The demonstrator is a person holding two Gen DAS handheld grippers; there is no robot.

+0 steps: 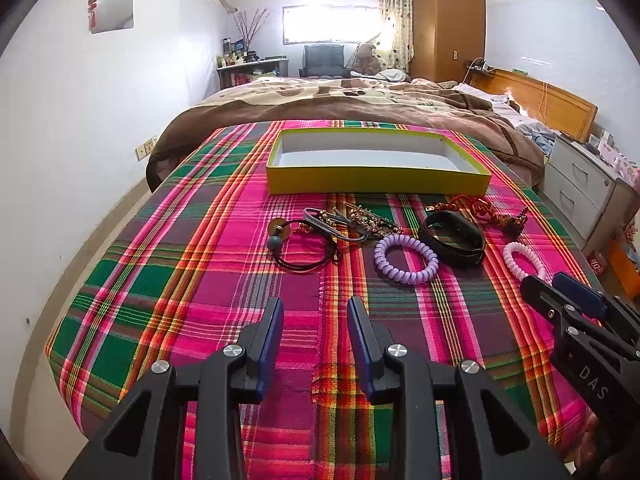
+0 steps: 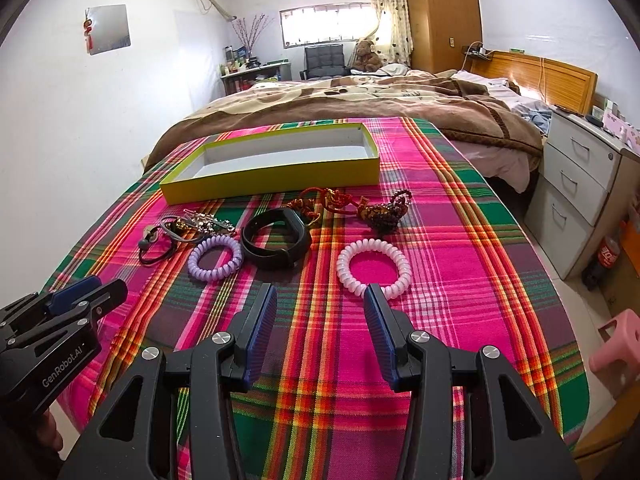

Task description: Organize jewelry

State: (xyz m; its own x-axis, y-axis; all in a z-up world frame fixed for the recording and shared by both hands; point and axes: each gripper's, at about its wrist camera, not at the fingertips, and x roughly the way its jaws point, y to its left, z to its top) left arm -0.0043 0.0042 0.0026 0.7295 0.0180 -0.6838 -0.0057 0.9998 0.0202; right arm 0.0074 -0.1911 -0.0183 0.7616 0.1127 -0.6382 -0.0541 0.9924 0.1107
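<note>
Jewelry pieces lie in a loose row on a plaid-covered worktop [image 2: 460,280], between an open yellow box [image 2: 272,178] at the far side and both claws at the near edge. Largest first: the box, shallow and white inside, holds nothing and sits at 12 o'clock from the left claw [image 1: 315,312] and about 11 o'clock from the right claw [image 2: 320,300]. A black band [image 2: 276,242] lies coiled at 11 o'clock from the right claw, touching a purple spiral ring [image 2: 215,258] on its left. A pale pink spiral ring [image 2: 374,266] lies at 1 o'clock, its near edge just beside the right claw's right fingertip; whether they touch cannot be told. A red knotted cord piece with dark beads [image 2: 360,208] lies beyond it, near the box. A black cord loop with a grey bead [image 1: 304,246] and a small gold beaded tangle [image 1: 368,220] lie at 12 o'clock from the left claw. Both claws are spread, pinching nothing.
</note>
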